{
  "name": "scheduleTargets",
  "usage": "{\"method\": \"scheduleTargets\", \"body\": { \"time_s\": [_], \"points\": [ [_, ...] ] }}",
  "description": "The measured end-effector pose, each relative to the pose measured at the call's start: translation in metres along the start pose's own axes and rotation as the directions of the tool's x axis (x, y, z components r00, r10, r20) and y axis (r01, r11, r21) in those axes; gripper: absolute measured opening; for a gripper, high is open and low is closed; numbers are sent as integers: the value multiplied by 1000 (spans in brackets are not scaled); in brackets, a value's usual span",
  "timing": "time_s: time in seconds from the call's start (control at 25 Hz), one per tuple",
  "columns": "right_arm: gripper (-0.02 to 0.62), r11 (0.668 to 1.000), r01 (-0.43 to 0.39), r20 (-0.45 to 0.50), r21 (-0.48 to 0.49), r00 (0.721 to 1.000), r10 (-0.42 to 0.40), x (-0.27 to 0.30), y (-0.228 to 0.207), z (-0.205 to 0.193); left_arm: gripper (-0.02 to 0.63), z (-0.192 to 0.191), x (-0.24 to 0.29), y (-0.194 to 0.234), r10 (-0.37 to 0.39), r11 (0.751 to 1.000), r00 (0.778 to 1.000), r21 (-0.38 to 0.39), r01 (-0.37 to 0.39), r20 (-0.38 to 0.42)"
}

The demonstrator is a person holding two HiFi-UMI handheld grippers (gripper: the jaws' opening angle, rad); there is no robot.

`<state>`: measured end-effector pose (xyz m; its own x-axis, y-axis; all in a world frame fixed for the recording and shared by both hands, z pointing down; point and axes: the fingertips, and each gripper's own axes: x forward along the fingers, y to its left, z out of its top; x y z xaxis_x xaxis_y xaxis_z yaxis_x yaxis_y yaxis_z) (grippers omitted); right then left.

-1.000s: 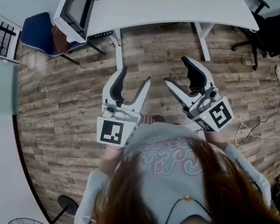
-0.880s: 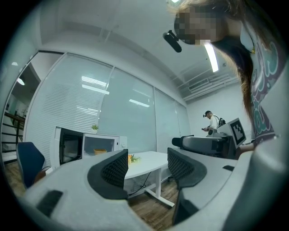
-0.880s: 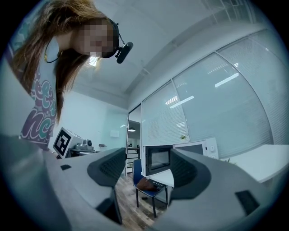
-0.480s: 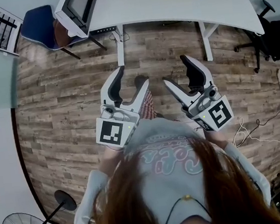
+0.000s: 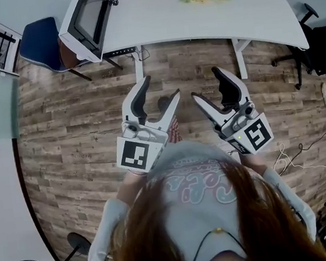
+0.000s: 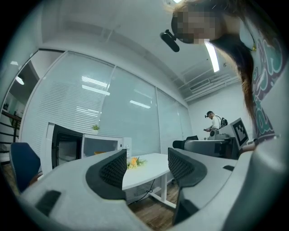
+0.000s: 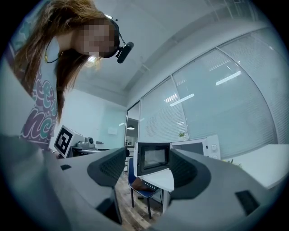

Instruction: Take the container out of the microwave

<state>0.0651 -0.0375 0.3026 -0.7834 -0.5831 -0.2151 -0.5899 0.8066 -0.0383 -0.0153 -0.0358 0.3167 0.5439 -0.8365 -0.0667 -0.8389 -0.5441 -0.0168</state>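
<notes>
Hovering side by side over the wood floor [image 5: 62, 121], left gripper [image 5: 160, 87] and right gripper [image 5: 205, 82] keep fingers wide, empty; microwave [image 5: 83, 16] on the white worktop [image 5: 197, 18] stands open.

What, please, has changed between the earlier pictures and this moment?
The white table and the white microwave with its door open have slid down the head view, as the person apparently steps closer. The left gripper and right gripper stayed open, empty.
</notes>
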Motion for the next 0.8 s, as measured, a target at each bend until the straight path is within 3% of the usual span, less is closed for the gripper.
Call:
{"method": "scheduleTargets", "body": {
  "time_s": [0.36, 0.56, 0.8],
  "points": [
    [299, 1000, -14, 6, -10, 1000, 14, 65, -40, -7, 257, -1, 48, 64, -10, 1000, 1000, 17, 10, 7],
    [299, 997, 9, -26, -76, 1000, -11, 98, -70, -11, 256, 4, 84, 94, -31, 999, 999, 15, 30, 15],
    [299, 998, 33, -36, -58, 999, -35, 132, -99, -16, 256, 2, 115, 128, -50, 999, 999, 1, 50, -4]
  ]
}}
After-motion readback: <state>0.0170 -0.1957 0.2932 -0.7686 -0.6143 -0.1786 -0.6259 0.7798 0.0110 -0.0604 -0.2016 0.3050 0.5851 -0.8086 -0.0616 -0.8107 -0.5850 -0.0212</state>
